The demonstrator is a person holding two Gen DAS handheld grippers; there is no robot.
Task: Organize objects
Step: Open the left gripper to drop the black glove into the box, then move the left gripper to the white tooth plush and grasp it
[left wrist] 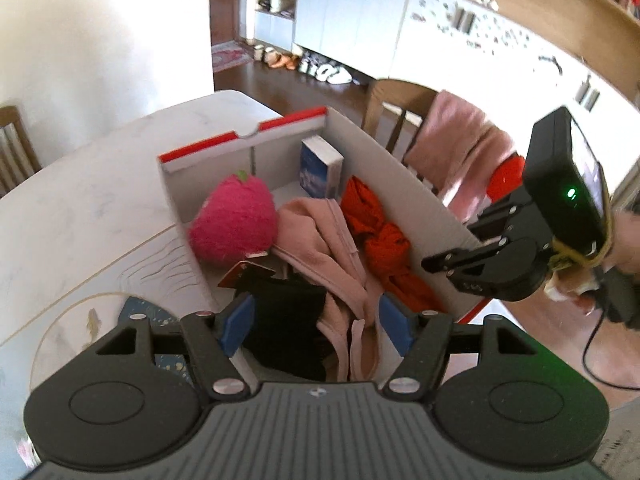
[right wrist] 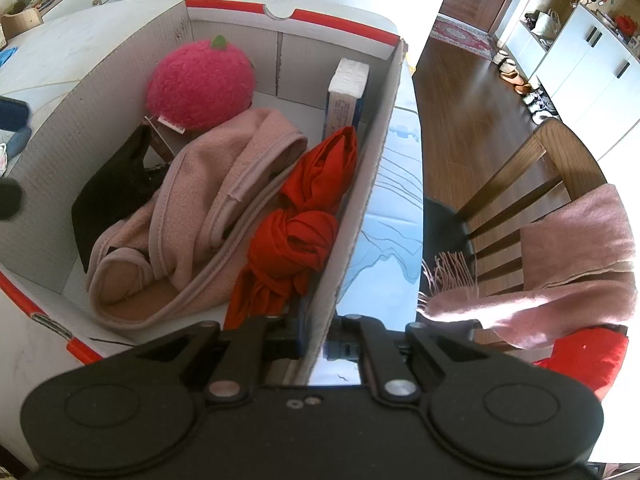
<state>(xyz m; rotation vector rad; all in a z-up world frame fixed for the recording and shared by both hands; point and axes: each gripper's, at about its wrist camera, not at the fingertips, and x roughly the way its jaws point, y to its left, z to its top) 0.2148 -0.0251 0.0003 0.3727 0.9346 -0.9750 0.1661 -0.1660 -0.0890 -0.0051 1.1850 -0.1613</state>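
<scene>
On the white table (left wrist: 80, 184), left gripper (left wrist: 316, 326) wide, right gripper (right wrist: 316, 344) seemingly pinching box wall (right wrist: 360, 200).

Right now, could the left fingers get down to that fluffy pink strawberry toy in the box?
Probably yes. The left fingers stand open above the box, and the strawberry toy lies uncovered on top with nothing over it. The right gripper pinches the opposite box wall, out of the way.
</scene>
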